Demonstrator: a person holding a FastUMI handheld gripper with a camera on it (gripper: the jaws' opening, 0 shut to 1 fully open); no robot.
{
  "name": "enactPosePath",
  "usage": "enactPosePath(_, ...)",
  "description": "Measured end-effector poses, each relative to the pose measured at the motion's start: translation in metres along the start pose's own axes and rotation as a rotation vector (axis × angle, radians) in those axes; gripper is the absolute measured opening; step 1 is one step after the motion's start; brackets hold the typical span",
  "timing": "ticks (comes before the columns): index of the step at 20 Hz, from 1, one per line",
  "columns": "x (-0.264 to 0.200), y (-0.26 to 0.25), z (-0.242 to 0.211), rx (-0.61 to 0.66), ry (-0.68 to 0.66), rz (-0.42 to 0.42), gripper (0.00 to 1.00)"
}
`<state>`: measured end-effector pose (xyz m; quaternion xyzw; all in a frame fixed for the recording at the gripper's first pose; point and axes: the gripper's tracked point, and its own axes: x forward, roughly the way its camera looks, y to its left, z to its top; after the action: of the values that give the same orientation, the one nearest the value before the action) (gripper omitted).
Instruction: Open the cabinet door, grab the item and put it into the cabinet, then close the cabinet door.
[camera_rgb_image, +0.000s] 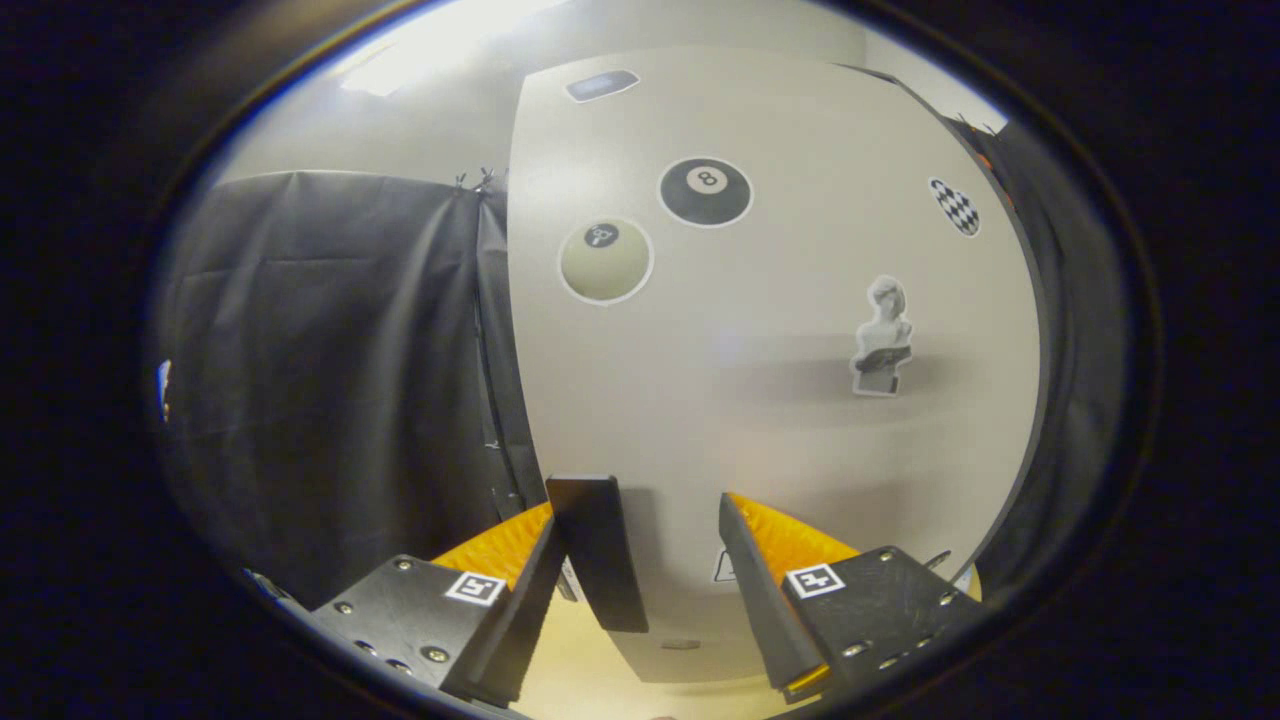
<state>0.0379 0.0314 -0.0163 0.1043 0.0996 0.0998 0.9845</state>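
Cabinet door: the pale flat door (760, 400) stands upright just ahead of the fingers; from here I cannot tell if it is fully closed or a little open.
Stickers: an eight-ball sticker (705, 191), a pale ball sticker (605, 261), a small bust sticker (882, 338) and a checkered sticker (953, 206) lie flat on the door; they give no hold.
Fingers: the gripper (660, 555) has its fingers apart, with nothing between them; the tips are close to the lower part of the door, and contact is not clear.
How the door handles: it looks stiff, smooth and rather slippery, probably light on its hinges; a flat face cannot be pinched.
Where to take hold: I judge the left edge (515, 400), beside the black cloth (330, 380), is the best place, one finger behind it and one in front. A dark slot (602, 85) near the top may be a pull, but this is not sure.
Item: it is not identifiable here.
Risk: the fingers may slide off the thin edge.
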Motion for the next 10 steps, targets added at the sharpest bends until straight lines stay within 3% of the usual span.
enactPosePath(4, 0.0019, 0.0015, -0.0013, 0.027, 0.001, 0.003, 0.81)
enactPosePath(10, 0.0047, 0.0022, -0.0018, 0.024, -0.010, -0.001, 0.82)
